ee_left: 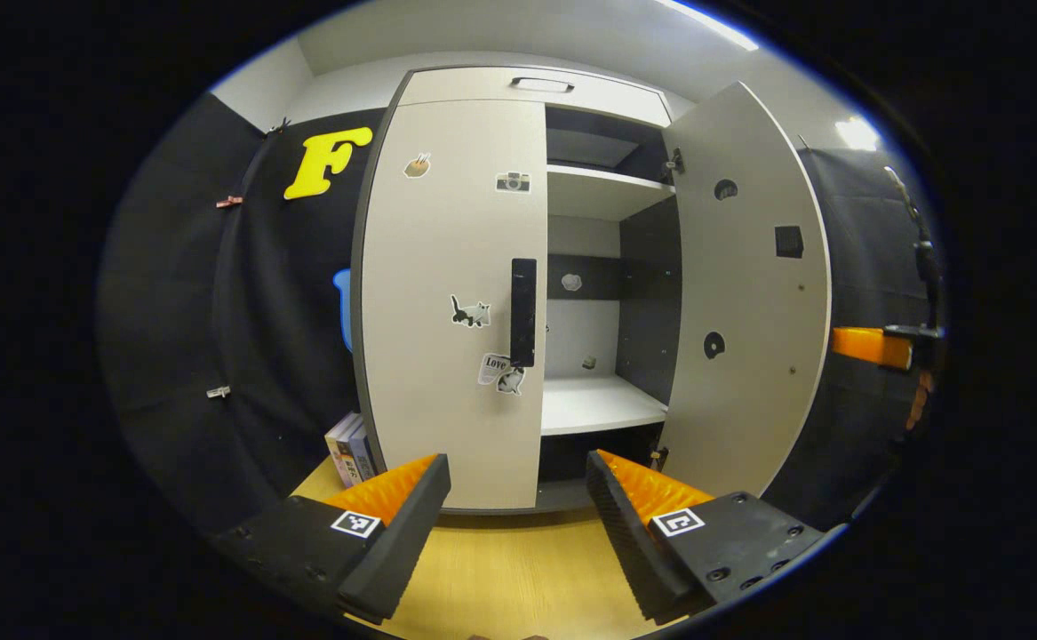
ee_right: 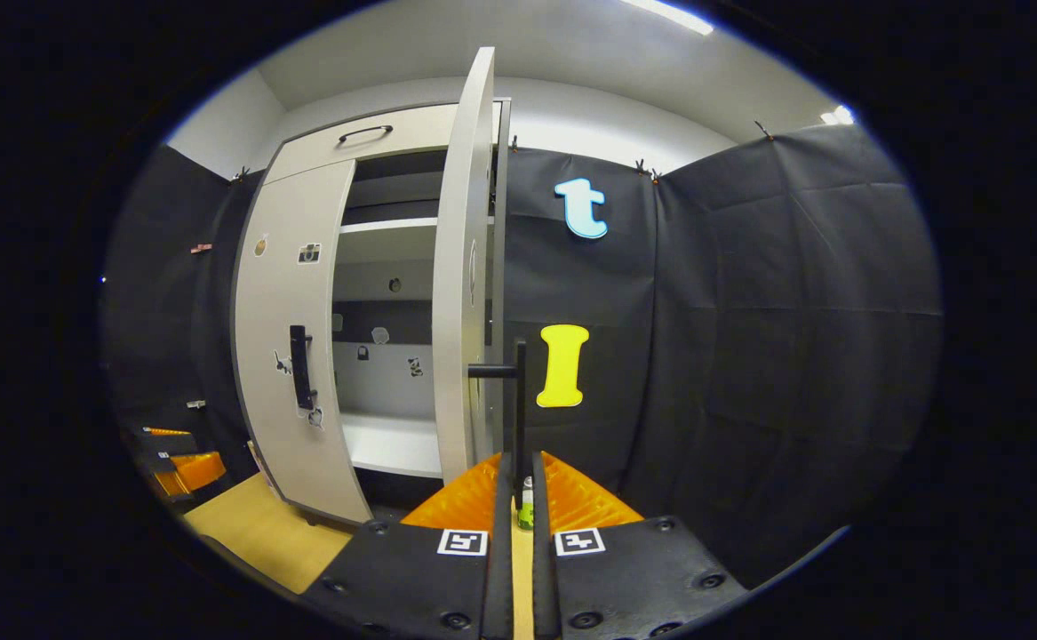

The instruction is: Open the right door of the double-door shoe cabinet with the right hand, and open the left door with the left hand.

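Note:
The pale shoe cabinet's left door [ee_left: 447,302] is closed, with stickers on it and a black vertical handle [ee_left: 523,311] at its inner edge. My left gripper [ee_left: 518,476] is open, a short way in front of that door and below its handle, touching nothing. The right door [ee_left: 749,293] is swung wide open. In the right gripper view this door [ee_right: 465,267] stands edge-on, and my right gripper [ee_right: 518,484] is shut on its black bar handle [ee_right: 519,391]. The right gripper [ee_left: 873,345] shows past the open door's edge. The left door [ee_right: 287,338] appears at the left.
White shelves [ee_left: 598,404] lie inside the cabinet, and a drawer front [ee_left: 540,89] with a handle runs across the top. A few books [ee_left: 349,444] lean beside the cabinet's left foot. A wooden surface [ee_left: 500,569] carries the cabinet. Black cloth walls [ee_right: 749,356] close in on all sides.

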A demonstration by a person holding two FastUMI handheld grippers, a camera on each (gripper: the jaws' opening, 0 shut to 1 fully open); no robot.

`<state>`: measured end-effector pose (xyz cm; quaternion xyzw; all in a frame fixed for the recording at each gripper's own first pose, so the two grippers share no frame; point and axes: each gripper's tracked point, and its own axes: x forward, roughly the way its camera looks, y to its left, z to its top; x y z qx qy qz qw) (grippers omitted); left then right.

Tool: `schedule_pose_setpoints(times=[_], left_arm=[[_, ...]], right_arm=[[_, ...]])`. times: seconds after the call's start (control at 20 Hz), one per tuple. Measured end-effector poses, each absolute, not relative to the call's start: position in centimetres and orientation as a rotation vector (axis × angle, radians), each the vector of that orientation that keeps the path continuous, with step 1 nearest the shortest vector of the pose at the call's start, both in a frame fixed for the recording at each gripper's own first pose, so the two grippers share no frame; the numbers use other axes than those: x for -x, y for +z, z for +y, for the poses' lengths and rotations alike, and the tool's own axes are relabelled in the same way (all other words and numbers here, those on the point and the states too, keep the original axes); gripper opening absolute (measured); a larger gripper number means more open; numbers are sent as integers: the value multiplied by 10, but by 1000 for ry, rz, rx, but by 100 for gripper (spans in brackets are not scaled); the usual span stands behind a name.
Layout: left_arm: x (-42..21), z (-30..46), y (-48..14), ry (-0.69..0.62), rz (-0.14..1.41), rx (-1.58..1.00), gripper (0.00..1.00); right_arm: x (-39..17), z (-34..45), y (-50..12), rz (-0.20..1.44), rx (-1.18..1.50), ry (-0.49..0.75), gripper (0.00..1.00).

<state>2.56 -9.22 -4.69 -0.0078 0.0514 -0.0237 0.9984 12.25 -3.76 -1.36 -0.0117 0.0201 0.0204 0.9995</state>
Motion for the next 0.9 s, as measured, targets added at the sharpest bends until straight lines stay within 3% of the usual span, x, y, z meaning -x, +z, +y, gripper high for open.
schedule_pose_setpoints(times=[0.45, 0.5, 0.65, 0.8, 0.9], left_arm=[[-88, -76, -14, 18, 44, -14, 95], [-97, -75, -8, 21, 32, -11, 95], [-122, -74, 15, 36, -24, 12, 95], [-147, -73, 28, 43, -43, 4, 95], [-163, -79, 34, 30, -46, -15, 94]], right_arm=[[-79, -42, -76, 141, 20, 19, 15], [-77, -42, -86, 160, 25, 14, 30], [-71, -26, -111, 214, 43, 62, 46], [-61, -8, -133, 254, 24, 143, 99], [-52, 2, -146, 273, 26, 188, 99]])
